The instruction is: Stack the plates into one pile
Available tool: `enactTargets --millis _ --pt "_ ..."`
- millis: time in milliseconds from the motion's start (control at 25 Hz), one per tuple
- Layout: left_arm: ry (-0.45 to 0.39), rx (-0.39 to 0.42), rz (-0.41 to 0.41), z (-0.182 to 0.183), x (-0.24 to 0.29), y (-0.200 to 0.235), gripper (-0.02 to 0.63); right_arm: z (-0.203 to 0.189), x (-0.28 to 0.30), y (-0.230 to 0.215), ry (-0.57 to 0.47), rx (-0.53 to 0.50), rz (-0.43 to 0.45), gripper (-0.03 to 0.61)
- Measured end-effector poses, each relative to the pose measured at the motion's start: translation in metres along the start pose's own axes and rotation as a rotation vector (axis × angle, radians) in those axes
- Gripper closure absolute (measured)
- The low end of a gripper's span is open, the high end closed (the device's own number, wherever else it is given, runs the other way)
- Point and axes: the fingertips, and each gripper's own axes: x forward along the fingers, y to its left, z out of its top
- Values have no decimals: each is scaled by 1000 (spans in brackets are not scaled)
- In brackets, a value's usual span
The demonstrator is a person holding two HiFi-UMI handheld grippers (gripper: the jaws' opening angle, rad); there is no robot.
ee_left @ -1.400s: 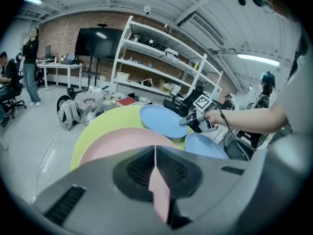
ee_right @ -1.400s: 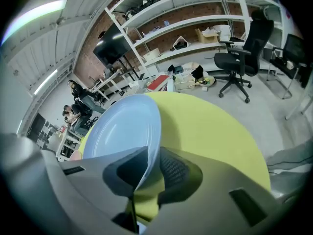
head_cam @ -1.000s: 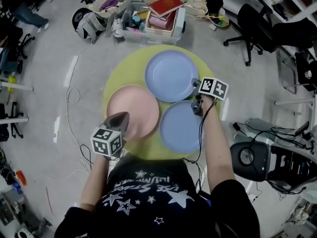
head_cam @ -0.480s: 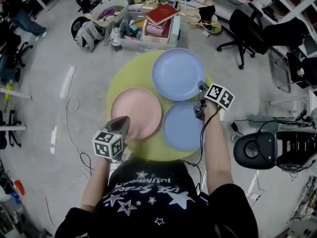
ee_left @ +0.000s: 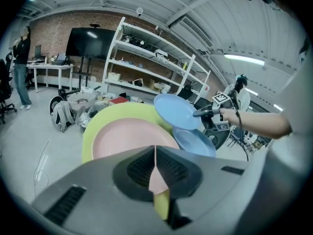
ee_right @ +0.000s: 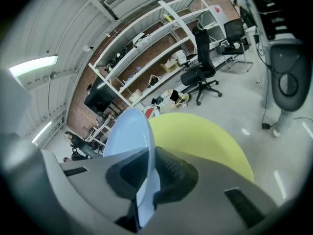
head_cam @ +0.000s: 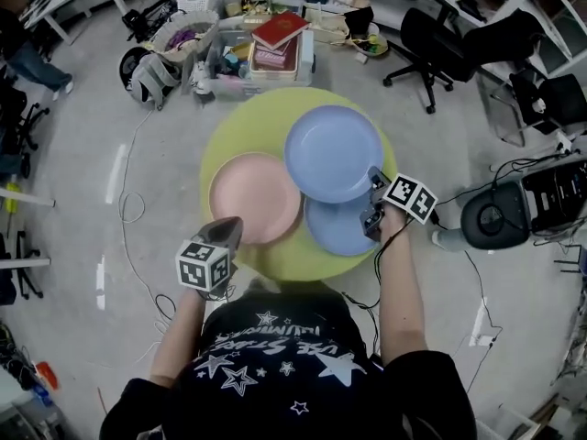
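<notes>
Three plates are on or over a round yellow-green table [head_cam: 240, 122]. A pink plate [head_cam: 255, 198] lies at the left. My left gripper [head_cam: 223, 232] is shut on its near rim, and a pink sliver shows between its jaws in the left gripper view [ee_left: 155, 173]. My right gripper [head_cam: 373, 178] is shut on the right rim of a blue plate [head_cam: 333, 152]. It holds that plate tilted in the air, partly over a second blue plate [head_cam: 337, 231] lying on the table. The held blue plate [ee_right: 126, 133] stands edge-on between the right gripper's jaws [ee_right: 144, 180].
Beyond the table stand bins of clutter topped by a red book [head_cam: 279, 31], with a backpack [head_cam: 149, 73] to their left. A black office chair [head_cam: 438, 37] is at the far right. A grey machine with cables [head_cam: 512, 207] stands right of the table. A person [ee_left: 21, 67] stands far off.
The right gripper has lifted the far blue plate and carried it nearer, so it now overlaps the near blue plate. The left gripper stays on the pink plate's rim.
</notes>
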Motion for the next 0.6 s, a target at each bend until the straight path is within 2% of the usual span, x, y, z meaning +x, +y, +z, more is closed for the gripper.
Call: enactTargets --millis 320,600 --pt "38 52 -67 -16 -1 -12 594 -44 -61 -47 -53 136 -76 546" --pt "50 74 -109 -30 -8 -25 594 -83 -97 -77 -51 189 -147 541"
